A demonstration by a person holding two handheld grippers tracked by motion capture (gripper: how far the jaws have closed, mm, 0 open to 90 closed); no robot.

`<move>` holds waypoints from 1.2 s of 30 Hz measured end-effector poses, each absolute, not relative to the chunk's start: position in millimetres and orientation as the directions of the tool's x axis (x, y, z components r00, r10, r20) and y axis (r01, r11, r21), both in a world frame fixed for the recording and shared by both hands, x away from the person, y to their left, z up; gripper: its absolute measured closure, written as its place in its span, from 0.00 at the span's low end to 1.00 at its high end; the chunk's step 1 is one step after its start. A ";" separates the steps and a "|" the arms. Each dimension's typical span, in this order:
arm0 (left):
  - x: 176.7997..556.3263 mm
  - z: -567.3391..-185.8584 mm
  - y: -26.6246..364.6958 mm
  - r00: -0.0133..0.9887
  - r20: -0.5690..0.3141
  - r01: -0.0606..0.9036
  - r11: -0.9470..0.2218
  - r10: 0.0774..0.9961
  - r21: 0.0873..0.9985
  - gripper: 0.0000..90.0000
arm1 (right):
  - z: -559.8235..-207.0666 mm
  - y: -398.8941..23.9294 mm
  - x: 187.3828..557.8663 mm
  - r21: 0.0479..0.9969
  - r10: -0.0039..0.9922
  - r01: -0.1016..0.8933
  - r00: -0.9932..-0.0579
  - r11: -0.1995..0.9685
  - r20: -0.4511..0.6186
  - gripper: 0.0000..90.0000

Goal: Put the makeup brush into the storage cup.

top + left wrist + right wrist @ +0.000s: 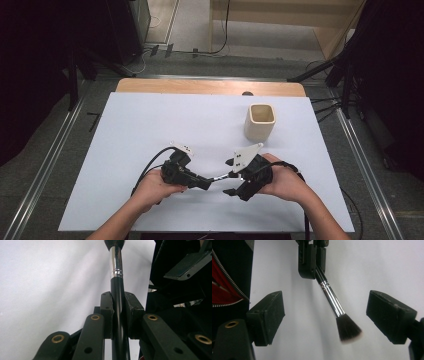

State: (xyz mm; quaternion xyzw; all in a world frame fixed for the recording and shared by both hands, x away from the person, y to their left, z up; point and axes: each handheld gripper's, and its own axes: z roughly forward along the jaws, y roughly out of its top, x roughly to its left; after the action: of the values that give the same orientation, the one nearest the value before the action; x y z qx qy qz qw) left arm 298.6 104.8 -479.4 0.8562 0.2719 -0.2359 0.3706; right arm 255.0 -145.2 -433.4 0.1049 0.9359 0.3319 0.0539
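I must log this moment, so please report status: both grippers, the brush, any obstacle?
Left gripper shut on brush handle. Right gripper open, bristles between jaws, untouched. Cup apart, nothing blocking.

We recorded one item in hand: a makeup brush with a glossy black round handle, a polished silver metal ferrule and a flared tuft of dark bristles with pale tips (pixel 336 311). It was held off the white table top, not resting on it. The black handle (pixel 119 315) was clamped at mid-length, both pads pressed against it. The handle ran straight; the ferrule (pixel 116 262) carried a ribbed band at its base. The bristle tuft (pixel 348 330) fanned out, its pale edge slightly blurred. In the high view the brush (pixel 220 177) lay nearly level, bristle end towards the right.
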 end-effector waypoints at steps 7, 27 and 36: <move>299.8 -480.0 111.4 0.728 -0.608 0.666 -0.534 0.316 0.521 0.88 | -436.3 -150.0 250.8 0.648 0.293 0.223 -0.956 0.729 0.000 0.16; 293.0 -475.0 116.9 0.720 -0.561 0.693 -0.379 0.408 0.613 0.88 | -433.2 -169.3 235.9 0.729 0.517 0.415 -0.850 0.544 0.097 0.16; 280.3 -478.4 119.1 0.680 -0.612 0.727 -0.263 0.403 0.635 0.88 | -434.5 -173.7 225.7 0.729 0.592 0.476 -0.797 0.492 0.122 0.16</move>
State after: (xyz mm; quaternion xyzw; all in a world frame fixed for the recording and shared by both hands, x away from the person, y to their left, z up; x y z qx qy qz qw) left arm 280.3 119.1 -478.4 0.7770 0.3634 -0.1666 0.4863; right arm 225.7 -173.7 -434.5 0.3103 0.8605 0.3974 0.0727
